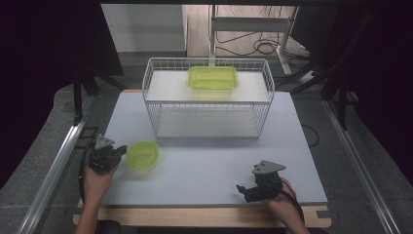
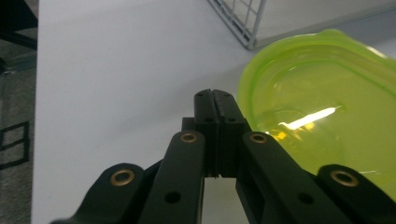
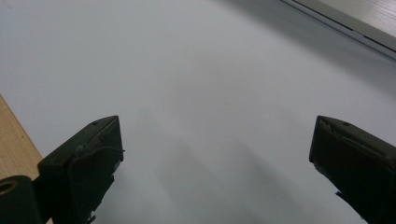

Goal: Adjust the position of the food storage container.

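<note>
Green bowl (image 1: 142, 154) sits just beside closed left gripper (image 1: 120, 151).

We note a pale grey table top (image 1: 209, 165) with a strip of bare wood (image 1: 204, 216) along its near edge. Metal rails (image 1: 53, 170) run along both sides over a grey speckled floor (image 1: 29, 195). Beyond the table stands a white-legged desk frame (image 1: 253, 24) with black cables (image 1: 265, 48) looped on wooden flooring. Dark curtains (image 1: 44, 44) close off left and right; light falls from above.

Glossy translucent plastic bowl (image 1: 142, 154)
</note>
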`<state>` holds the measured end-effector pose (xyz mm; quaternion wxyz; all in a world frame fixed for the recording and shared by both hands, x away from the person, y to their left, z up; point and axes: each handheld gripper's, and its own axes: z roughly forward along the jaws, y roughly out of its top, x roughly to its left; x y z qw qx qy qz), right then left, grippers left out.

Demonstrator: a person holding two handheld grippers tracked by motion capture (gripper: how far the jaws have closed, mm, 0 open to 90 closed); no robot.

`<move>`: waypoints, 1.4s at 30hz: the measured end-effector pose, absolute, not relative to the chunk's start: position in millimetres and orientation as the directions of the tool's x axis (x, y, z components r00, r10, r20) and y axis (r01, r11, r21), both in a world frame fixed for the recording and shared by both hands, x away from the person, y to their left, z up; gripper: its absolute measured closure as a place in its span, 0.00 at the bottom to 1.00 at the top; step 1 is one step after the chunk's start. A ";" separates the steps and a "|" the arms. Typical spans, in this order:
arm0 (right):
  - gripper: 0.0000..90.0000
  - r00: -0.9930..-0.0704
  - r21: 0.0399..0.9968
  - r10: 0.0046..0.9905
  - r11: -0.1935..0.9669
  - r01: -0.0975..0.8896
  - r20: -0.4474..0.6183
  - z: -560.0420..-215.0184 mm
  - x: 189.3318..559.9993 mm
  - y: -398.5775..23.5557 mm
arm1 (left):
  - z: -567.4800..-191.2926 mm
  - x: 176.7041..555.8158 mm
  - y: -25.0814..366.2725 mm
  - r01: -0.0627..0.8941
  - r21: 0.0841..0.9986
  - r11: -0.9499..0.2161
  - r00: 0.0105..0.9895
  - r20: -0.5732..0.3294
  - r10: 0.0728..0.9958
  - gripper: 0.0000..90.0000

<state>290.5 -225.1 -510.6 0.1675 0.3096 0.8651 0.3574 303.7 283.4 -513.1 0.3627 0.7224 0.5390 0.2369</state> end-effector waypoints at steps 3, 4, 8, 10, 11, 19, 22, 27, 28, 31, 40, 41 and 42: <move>0.03 -0.757 0.717 0.649 0.562 0.414 -0.072 -511.4 290.6 -224.6 | -513.9 303.8 278.7 0.607 0.776 -0.170 0.306 -0.031 0.952 1.00; 0.03 -0.758 0.714 0.648 0.565 0.413 -0.074 -511.6 290.7 -224.6 | -513.7 304.0 277.9 0.609 0.775 -0.169 0.306 -0.033 0.952 1.00; 0.03 -0.758 0.709 0.648 0.569 0.417 -0.074 -512.4 291.5 -225.2 | -513.5 304.3 270.1 0.606 0.776 -0.172 0.314 -0.035 0.949 1.00; 0.03 -0.758 0.706 0.648 0.570 0.419 -0.073 -512.9 291.9 -225.1 | -512.8 304.8 264.1 0.604 0.775 -0.184 0.325 -0.029 0.945 1.00; 0.03 -0.759 0.706 0.647 0.571 0.420 -0.071 -513.2 292.0 -225.0 | -512.3 305.0 260.9 0.604 0.774 -0.189 0.331 -0.028 0.943 1.00; 0.03 -0.764 0.701 0.641 0.578 0.418 -0.074 -513.7 292.4 -225.5 | -508.9 302.1 229.5 0.596 0.766 -0.242 0.406 -0.027 0.914 1.00; 0.04 -0.765 0.697 0.639 0.583 0.417 -0.077 -513.7 293.0 -226.4 | -507.9 300.6 218.6 0.589 0.764 -0.263 0.432 -0.022 0.902 1.00; 0.04 -0.766 0.698 0.637 0.584 0.413 -0.080 -513.4 293.0 -226.7 | -505.6 298.8 205.3 0.577 0.764 -0.290 0.455 -0.005 0.891 1.00; 0.04 -0.766 0.699 0.637 0.584 0.413 -0.080 -513.3 292.9 -226.8 | -504.9 298.5 206.1 0.574 0.768 -0.284 0.448 -0.005 0.894 1.00; 0.04 -0.766 0.700 0.638 0.584 0.412 -0.081 -512.9 292.7 -227.2 | -505.4 295.8 214.3 0.580 0.774 -0.252 0.415 -0.015 0.909 0.99; 0.04 -0.768 0.697 0.635 0.587 0.413 -0.080 -513.7 292.3 -225.8 | -528.1 282.8 219.7 0.628 0.706 -0.328 0.528 -0.076 0.846 0.99; 0.04 -0.769 0.697 0.635 0.587 0.412 -0.080 -513.6 292.2 -225.7 | -529.2 283.2 217.5 0.624 0.703 -0.343 0.541 -0.071 0.838 0.98; 0.04 -0.769 0.697 0.635 0.587 0.411 -0.081 -513.6 292.0 -225.7 | -529.9 283.7 215.2 0.619 0.703 -0.350 0.551 -0.072 0.831 0.98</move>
